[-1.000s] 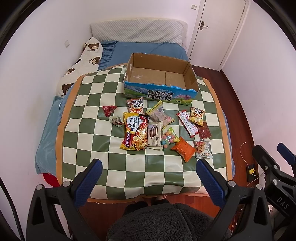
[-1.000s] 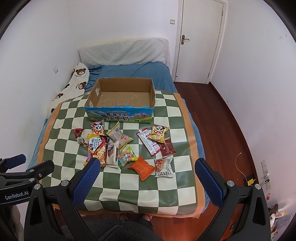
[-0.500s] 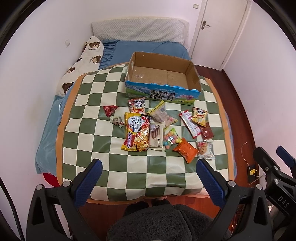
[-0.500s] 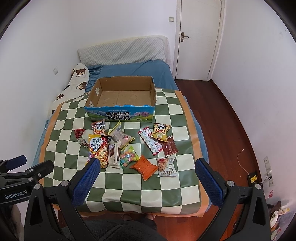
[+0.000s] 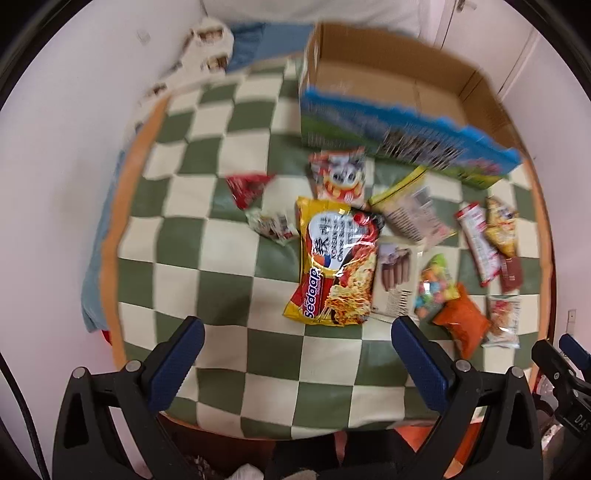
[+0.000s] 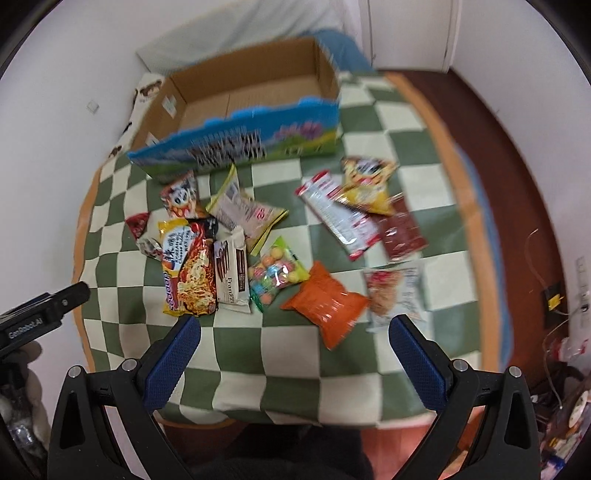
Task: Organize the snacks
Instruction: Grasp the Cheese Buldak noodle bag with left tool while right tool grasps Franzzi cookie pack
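Note:
Several snack packets lie on a green-and-cream checkered table (image 5: 229, 251). An open, empty cardboard box (image 5: 388, 88) stands at its far side; it also shows in the right wrist view (image 6: 251, 92). My left gripper (image 5: 295, 354) is open and empty, hovering just short of a yellow-red noodle packet (image 5: 336, 266). My right gripper (image 6: 293, 354) is open and empty above the table's near part, close to an orange packet (image 6: 325, 302), a candy bag (image 6: 275, 275) and a cookie packet (image 6: 391, 295). A white wafer packet (image 6: 231, 273) lies beside the noodles (image 6: 188, 273).
A bed with blue sheet (image 5: 258, 44) and a bear-print pillow (image 5: 207, 40) lie behind the table. Wooden floor (image 6: 498, 122) and a white door (image 6: 406, 29) are to the right. The other gripper shows at the edge of each view (image 5: 565, 369) (image 6: 40, 314).
Both grippers have moved down and forward toward the table, so the snacks and box appear much larger. The views are blurred by motion. Nothing was grasped.

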{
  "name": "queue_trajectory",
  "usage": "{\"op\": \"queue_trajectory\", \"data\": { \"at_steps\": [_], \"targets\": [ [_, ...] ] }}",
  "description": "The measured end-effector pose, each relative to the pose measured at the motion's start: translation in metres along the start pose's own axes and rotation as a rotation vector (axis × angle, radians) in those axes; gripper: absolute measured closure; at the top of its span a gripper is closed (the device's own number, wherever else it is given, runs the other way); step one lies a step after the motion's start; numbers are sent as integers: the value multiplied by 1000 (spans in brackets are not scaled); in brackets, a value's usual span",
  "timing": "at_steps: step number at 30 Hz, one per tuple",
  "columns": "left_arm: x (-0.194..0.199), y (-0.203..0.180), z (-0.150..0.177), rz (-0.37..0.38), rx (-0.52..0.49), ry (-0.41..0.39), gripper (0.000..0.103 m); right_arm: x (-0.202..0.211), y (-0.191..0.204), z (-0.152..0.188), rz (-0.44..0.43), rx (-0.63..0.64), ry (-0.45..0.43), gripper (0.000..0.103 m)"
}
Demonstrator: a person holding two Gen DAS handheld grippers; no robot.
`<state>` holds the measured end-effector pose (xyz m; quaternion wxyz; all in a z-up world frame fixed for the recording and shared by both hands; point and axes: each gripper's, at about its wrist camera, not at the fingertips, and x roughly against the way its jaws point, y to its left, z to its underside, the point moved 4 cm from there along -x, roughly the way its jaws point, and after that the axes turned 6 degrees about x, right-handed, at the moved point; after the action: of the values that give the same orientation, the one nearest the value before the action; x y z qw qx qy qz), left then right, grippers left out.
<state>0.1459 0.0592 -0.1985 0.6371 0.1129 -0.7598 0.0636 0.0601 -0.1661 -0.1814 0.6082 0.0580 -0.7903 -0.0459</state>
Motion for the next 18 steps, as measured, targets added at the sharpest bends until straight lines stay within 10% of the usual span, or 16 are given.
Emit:
{"op": "queue_trajectory", "data": {
  "at_steps": [9, 18],
  "targets": [
    [-137, -46, -30, -26, -96, 177, 2, -100, 17, -38, -60, 37, 81, 12],
    [-146, -28, -23, 97, -63, 154, 45, -129, 60, -42, -100, 91, 125, 20]
  ]
}}
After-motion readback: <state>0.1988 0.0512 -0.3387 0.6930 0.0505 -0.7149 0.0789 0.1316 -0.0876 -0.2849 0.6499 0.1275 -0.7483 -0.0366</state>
